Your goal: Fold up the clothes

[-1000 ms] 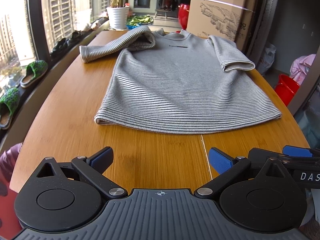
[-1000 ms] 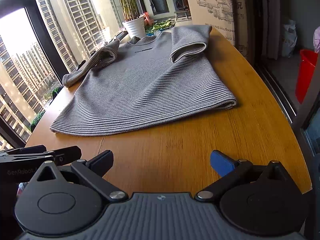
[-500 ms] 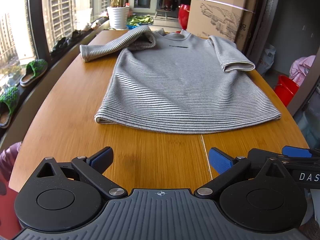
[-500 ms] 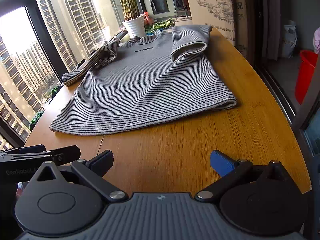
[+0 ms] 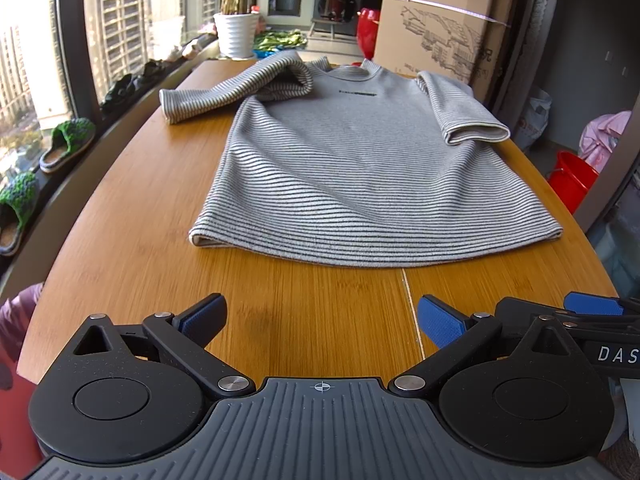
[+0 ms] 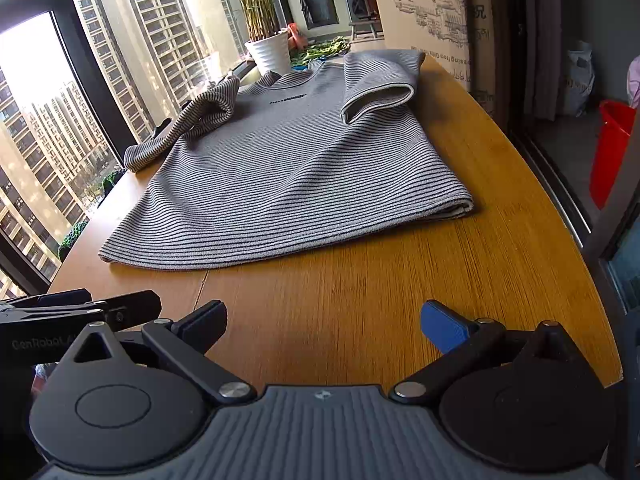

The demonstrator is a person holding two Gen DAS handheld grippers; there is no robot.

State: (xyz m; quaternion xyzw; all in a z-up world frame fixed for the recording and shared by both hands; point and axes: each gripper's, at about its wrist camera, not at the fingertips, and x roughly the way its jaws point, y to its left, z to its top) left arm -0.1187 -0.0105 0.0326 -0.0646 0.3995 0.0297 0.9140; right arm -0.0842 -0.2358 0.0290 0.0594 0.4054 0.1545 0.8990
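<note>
A grey striped T-shirt (image 5: 360, 176) (image 6: 296, 176) lies face up on the wooden table (image 5: 304, 320) (image 6: 400, 288), collar at the far end, hem nearest me. Its left sleeve (image 5: 224, 88) stretches out toward the window; the right sleeve (image 5: 460, 116) is folded onto the body. My left gripper (image 5: 320, 316) hovers open over bare wood just short of the hem, nothing between its blue pads. My right gripper (image 6: 324, 320) is open too, beside it to the right, also short of the hem. Each gripper shows at the edge of the other's view.
A large cardboard box (image 5: 440, 28) stands past the table's far right end, a white plant pot (image 5: 236, 34) at the far left. Slippers (image 5: 68, 144) rest on the window ledge at left. A red bucket (image 5: 572, 180) sits on the floor to the right.
</note>
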